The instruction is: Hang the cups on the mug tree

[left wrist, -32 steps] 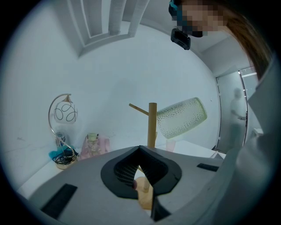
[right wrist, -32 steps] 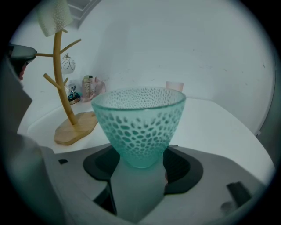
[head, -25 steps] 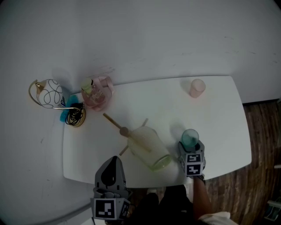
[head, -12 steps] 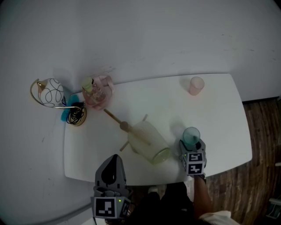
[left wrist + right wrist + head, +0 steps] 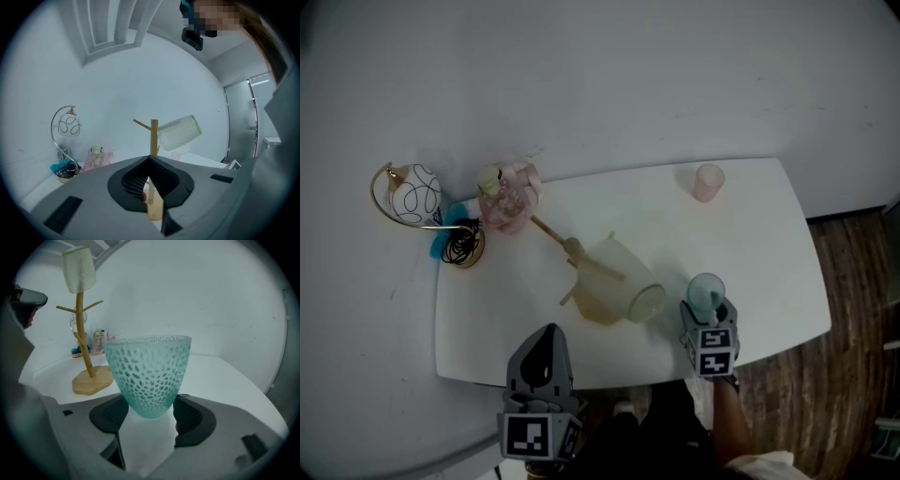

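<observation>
Teal dotted cup [image 5: 149, 376] stands upright, pinched at its lower sides by our right gripper [image 5: 150, 414]. Ahead of that gripper and to its left we see the wooden mug tree [image 5: 84, 348], with a pale yellow cup [image 5: 78, 269] hung near its top. Our left gripper [image 5: 148, 161], jaws pressed together and empty, faces the tree.

Bare bench [image 5: 750, 244] lies open between my right tongs [image 5: 707, 307] and the mug tree [image 5: 83, 348], whose top the pale cup [image 5: 614, 286] occupies, while the lamp [image 5: 412, 195] and a pink cup [image 5: 708, 182] stand well aside.
</observation>
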Action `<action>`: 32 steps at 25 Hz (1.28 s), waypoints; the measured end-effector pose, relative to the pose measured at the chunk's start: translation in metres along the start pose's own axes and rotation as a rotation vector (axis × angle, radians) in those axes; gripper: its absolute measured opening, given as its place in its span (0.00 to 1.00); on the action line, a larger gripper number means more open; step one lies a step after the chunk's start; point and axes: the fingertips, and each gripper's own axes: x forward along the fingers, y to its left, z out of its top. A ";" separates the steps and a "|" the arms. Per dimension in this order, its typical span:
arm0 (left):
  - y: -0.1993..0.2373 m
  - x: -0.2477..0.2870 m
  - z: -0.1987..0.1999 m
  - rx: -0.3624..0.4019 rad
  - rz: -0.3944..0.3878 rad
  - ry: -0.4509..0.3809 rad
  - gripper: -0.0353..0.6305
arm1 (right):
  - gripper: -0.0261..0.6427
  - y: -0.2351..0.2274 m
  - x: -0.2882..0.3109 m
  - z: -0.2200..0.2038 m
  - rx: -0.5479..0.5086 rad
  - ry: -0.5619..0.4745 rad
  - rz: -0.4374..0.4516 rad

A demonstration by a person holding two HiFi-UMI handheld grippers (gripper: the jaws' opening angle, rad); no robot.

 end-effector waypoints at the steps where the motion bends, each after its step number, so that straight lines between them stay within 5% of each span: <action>1: -0.001 -0.003 0.002 0.000 -0.004 -0.007 0.05 | 0.50 0.001 -0.004 0.001 -0.001 -0.005 -0.003; 32: -0.006 -0.132 0.024 -0.025 -0.110 -0.163 0.05 | 0.50 0.068 -0.133 0.018 -0.044 -0.158 -0.070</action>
